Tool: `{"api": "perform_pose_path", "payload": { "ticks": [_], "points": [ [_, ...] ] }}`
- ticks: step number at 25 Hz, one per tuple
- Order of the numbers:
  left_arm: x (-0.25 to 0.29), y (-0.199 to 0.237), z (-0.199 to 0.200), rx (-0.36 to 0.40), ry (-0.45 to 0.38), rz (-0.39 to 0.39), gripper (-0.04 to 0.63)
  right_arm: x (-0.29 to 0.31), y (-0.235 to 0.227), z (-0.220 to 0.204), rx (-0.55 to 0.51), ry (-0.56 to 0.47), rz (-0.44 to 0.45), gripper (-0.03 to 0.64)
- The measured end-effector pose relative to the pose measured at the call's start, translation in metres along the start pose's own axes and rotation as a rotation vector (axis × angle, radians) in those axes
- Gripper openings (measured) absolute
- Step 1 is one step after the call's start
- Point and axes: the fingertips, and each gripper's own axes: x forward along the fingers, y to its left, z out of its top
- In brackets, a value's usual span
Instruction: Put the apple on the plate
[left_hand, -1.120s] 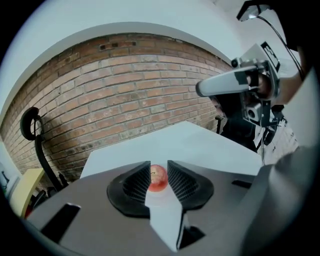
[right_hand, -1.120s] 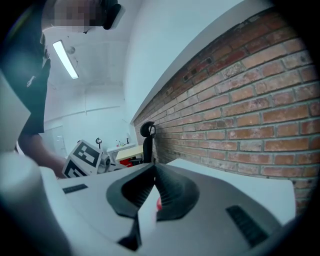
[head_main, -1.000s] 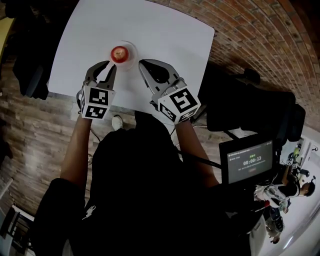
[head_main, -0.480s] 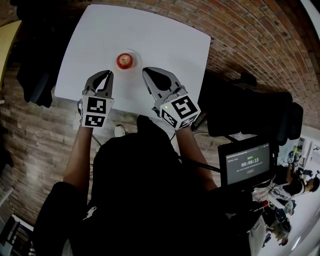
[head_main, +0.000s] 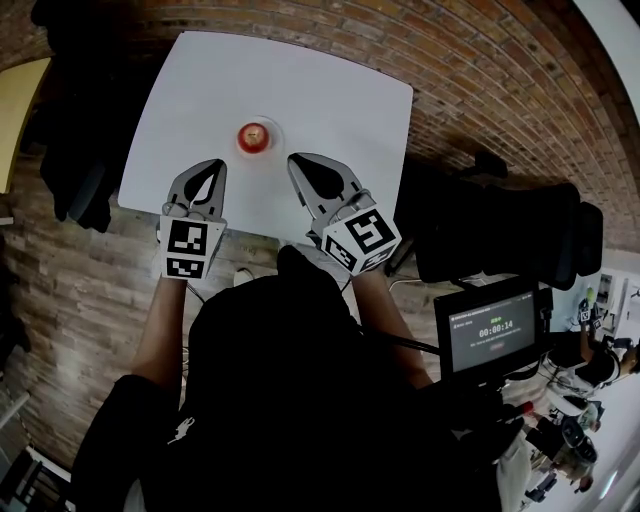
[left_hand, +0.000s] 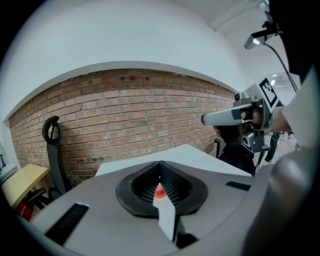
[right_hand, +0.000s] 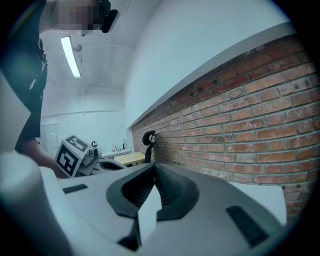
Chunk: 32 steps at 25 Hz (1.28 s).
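A red apple (head_main: 254, 136) sits on a small pale plate (head_main: 273, 128) on the white table (head_main: 330, 95). My left gripper (head_main: 218, 163) is shut and empty, short of the plate on its near left. In the left gripper view the jaws (left_hand: 160, 164) meet at the tips, and a bit of the apple (left_hand: 159, 190) shows through the hollow behind them. My right gripper (head_main: 296, 158) hangs near right of the plate, apart from it. Its jaws (right_hand: 154, 166) are shut with nothing between them.
The table's near edge (head_main: 250, 232) runs just under both grippers. Brick floor surrounds the table. A black chair (head_main: 500, 230) and a timer screen (head_main: 490, 328) stand to the right, dark items (head_main: 70, 150) to the left, and a yellow table (head_main: 22, 95) far left.
Both grippers have drawn back from the apple toward the person and risen. The left jaws, slightly apart before, have closed. The apple stays on the plate.
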Motion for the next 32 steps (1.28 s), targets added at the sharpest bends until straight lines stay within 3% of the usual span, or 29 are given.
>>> {"api": "perform_pose_path", "payload": {
  "ticks": [17,26,32],
  "points": [
    [-0.024,-0.006,0.011,0.010,-0.088,-0.008,0.008,-0.015,0.003,0.007,-0.015,-0.027,-0.048,0.003],
    [-0.007,-0.013,-0.005,-0.067,-0.041,-0.057,0.008,-0.014,-0.009,-0.003,-0.013,-0.013,-0.055,0.003],
    [-0.003,-0.015,-0.008,-0.036,-0.036,-0.058,0.008,-0.016,-0.013,-0.005,-0.014,-0.013,-0.067,0.003]
  ]
}}
